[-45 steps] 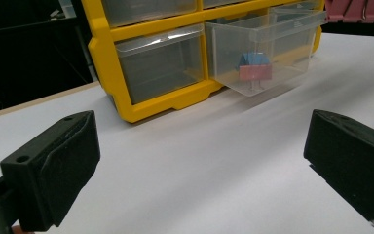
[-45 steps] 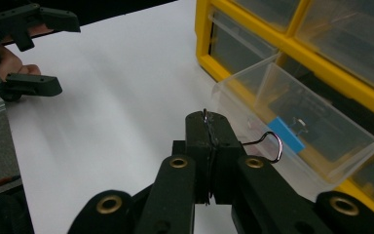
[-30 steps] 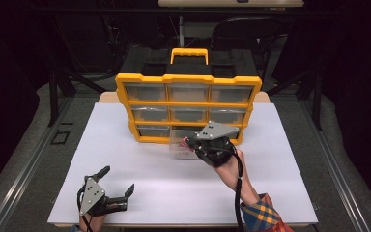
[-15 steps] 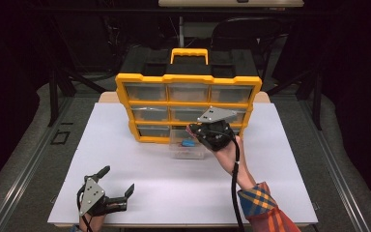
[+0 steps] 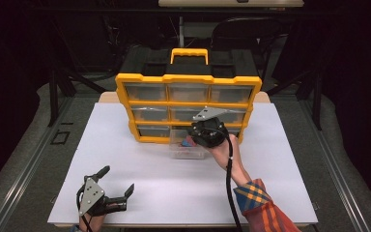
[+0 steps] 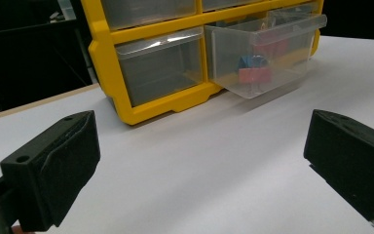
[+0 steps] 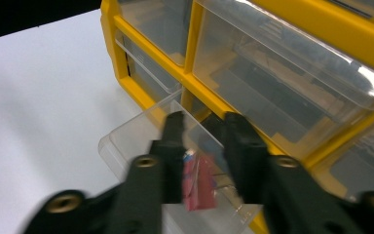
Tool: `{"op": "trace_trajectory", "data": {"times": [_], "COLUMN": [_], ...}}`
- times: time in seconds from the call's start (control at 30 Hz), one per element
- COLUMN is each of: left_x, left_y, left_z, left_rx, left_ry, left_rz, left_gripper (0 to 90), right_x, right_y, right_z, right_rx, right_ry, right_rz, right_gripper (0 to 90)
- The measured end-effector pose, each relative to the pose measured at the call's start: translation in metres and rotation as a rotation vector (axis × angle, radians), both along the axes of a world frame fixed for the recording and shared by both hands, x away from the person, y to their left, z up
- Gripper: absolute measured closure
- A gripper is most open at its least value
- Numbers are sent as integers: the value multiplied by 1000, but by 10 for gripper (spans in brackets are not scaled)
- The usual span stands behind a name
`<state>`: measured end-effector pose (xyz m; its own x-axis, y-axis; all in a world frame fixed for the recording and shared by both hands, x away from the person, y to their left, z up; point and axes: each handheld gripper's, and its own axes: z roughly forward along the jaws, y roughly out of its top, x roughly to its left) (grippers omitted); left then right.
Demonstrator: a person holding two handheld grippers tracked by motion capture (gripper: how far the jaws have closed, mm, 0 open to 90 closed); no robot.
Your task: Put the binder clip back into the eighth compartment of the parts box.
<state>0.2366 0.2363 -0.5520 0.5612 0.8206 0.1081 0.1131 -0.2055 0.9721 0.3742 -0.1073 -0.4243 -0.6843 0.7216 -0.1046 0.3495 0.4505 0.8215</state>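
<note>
A yellow organizer (image 5: 188,78) with clear drawers stands at the back of the white table. Its bottom middle drawer (image 5: 187,153) is pulled out. My right gripper (image 5: 191,141) hangs over that drawer (image 7: 126,136). In the right gripper view its jaws (image 7: 203,122) have just been opening, and a gap shows between them. A pink-red piece (image 7: 197,185) lies below the gap inside the drawer, free of the pads. From the left gripper view the drawer (image 6: 224,53) holds red (image 6: 253,75) and blue (image 6: 251,61) pieces. My left gripper (image 5: 117,179) rests open at the table's front left, holding nothing (image 6: 199,170).
The other drawers (image 5: 149,92) of the organizer are pushed in. A black case with a yellow handle (image 5: 189,52) sits behind the organizer. Bare white tabletop (image 5: 174,188) spreads between the two grippers.
My right gripper has moved toward the organizer and over the pulled-out drawer, and its jaws have parted. The left gripper has stayed where it was.
</note>
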Motion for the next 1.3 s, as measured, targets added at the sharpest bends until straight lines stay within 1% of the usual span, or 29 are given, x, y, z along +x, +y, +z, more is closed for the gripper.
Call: {"op": "trace_trajectory", "data": {"times": [0.03, 0.17, 0.23, 0.3, 0.37, 0.43, 0.6, 0.73, 0.93, 1.07, 1.3], "left_x": [0, 0, 0, 0, 0, 1, 0, 0, 0, 1, 1], "left_y": [0, 0, 0, -1, -1, -1, -1, -1, -2, -2, -2], "left_z": [0, 0, 0, 0, 0, 0, 0, 0, 0, -1, -1], "left_rx": [0, 3, 4, 6, 5, 6, 7, 6, 7, 14, 12], "left_ry": [0, -1, 0, 1, 1, 2, 1, 1, 1, 4, 1], "left_rz": [0, -3, -2, -3, -3, -3, -2, -3, -2, -6, -4], "left_gripper": [0, 0, 0, 0, 0, 0, 0, 0, 0, 0, 0], "right_x": [-1, -9, -15, -21, -27, -32, -49, -64, -81, -89, -100], "right_y": [-2, -10, -14, -19, -24, -28, -39, -49, -68, -77, -86], "right_z": [0, 0, -1, 0, 1, 1, -2, -8, -18, -27, -42], "right_rx": [7, 38, 49, 61, 77, 86, 95, 95, 102, 112, 124], "right_ry": [2, 18, 8, -2, -9, -14, -36, -53, -61, -61, -65], "right_rz": [0, 18, 15, 18, 26, 32, 47, 40, 14, 1, -17], "right_gripper": [592, 347, 223, 154, 133, 91, 31, 15, 5, 5, 0]}}
